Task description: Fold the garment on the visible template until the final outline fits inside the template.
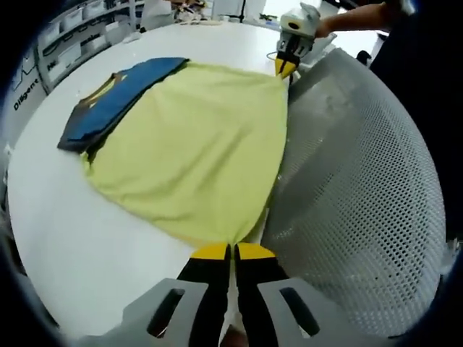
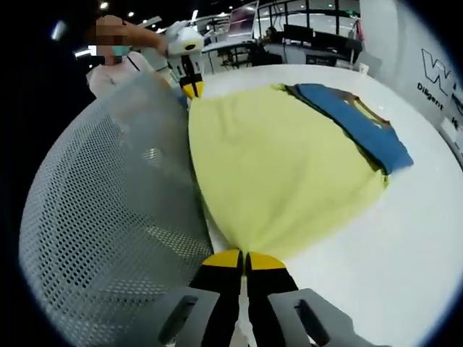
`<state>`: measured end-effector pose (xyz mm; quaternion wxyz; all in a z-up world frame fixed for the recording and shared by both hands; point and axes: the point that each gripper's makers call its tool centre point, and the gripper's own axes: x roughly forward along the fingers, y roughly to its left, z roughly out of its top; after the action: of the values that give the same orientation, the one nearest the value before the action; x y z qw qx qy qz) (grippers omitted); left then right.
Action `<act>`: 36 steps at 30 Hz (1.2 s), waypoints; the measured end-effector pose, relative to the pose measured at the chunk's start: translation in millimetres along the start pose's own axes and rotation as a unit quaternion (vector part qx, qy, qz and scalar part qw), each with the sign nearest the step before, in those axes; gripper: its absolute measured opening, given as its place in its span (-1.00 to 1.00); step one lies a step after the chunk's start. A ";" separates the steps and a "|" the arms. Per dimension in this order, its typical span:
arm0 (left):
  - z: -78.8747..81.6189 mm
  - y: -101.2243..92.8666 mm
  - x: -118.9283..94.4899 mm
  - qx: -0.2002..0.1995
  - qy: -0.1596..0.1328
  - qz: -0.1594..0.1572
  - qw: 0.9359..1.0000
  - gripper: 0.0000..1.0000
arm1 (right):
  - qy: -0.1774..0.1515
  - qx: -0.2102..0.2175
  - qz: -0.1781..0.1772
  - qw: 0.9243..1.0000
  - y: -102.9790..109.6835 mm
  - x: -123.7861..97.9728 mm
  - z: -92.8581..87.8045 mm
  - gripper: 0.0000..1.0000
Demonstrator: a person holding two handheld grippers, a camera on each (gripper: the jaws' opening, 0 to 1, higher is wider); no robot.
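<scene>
Left tool: we see it clamped on a garment corner.
Right tool: clamped on the other corner.
Garment: yellow, on the white counter, beside perforated template.

The garment is yellow-green with a blue upper part, spread mostly flat on the white tabletop, its plain yellow side up and the blue section lying at the end away from the perforated grey template. One long edge of the garment runs along the template's rim, touching or slightly overlapping it, with both corners of that edge pinched and drawn taut. The template is a curved, light grey sheet dotted with small holes, just beside the garment.
</scene>
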<state>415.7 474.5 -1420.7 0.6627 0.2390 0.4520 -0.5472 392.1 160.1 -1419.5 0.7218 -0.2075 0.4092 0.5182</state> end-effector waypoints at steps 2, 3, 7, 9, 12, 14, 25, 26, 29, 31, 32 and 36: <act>1.6 0.3 -2.8 -0.002 -0.004 -0.002 1.000 -1.00 | -0.001 0.001 0.001 1.000 -0.5 -2.1 2.0 -1.00; 3.3 0.2 -4.6 -0.007 -0.007 -0.004 1.000 -1.00 | -0.003 0.008 0.003 1.000 -0.3 -5.0 4.5 -1.00; 7.9 -10.0 -11.3 -0.025 -0.008 -0.029 0.999 -1.00 | -0.004 0.019 0.021 1.000 7.8 -13.8 10.8 -1.00; 7.1 -14.1 -12.7 -0.024 -0.004 -0.038 0.999 -1.00 | 0.001 0.019 0.031 0.999 12.6 -15.7 10.4 -1.00; 4.2 -23.2 -14.4 -0.031 0.006 -0.058 0.998 -1.00 | 0.010 0.019 0.046 0.999 19.5 -16.9 7.5 -1.00; 2.9 -28.9 -16.7 -0.036 0.012 -0.074 0.997 -1.00 | 0.011 0.025 0.054 0.998 22.5 -18.4 8.1 -1.00; 22.9 -18.7 -37.2 -0.039 -0.006 -0.077 0.996 -1.00 | -0.008 0.000 0.038 0.999 2.4 -37.3 39.1 -1.00; 25.4 -16.1 -38.3 -0.040 -0.010 -0.075 0.996 -1.00 | -0.011 0.000 0.034 0.999 -0.8 -39.0 42.5 -1.00; 35.3 -5.6 -43.3 -0.042 -0.029 -0.062 0.997 -1.00 | -0.022 -0.008 0.018 1.000 -12.9 -44.3 52.7 -1.00; 41.9 5.0 -46.8 -0.040 -0.044 -0.044 0.997 -1.00 | -0.030 -0.013 0.010 0.999 -20.0 -48.2 59.7 -1.00; 44.3 7.8 -48.6 -0.039 -0.048 -0.041 0.997 -1.00 | -0.034 -0.014 0.005 0.999 -23.5 -50.0 62.9 -1.00; 57.6 27.4 -57.9 -0.035 -0.072 -0.008 0.997 -1.00 | -0.051 -0.014 -0.023 0.998 -42.4 -58.5 75.6 -1.00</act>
<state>461.4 465.1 -1348.3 0.6974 0.1717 0.4237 -0.5519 451.9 165.1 -1333.8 0.7507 -0.2001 0.3595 0.5170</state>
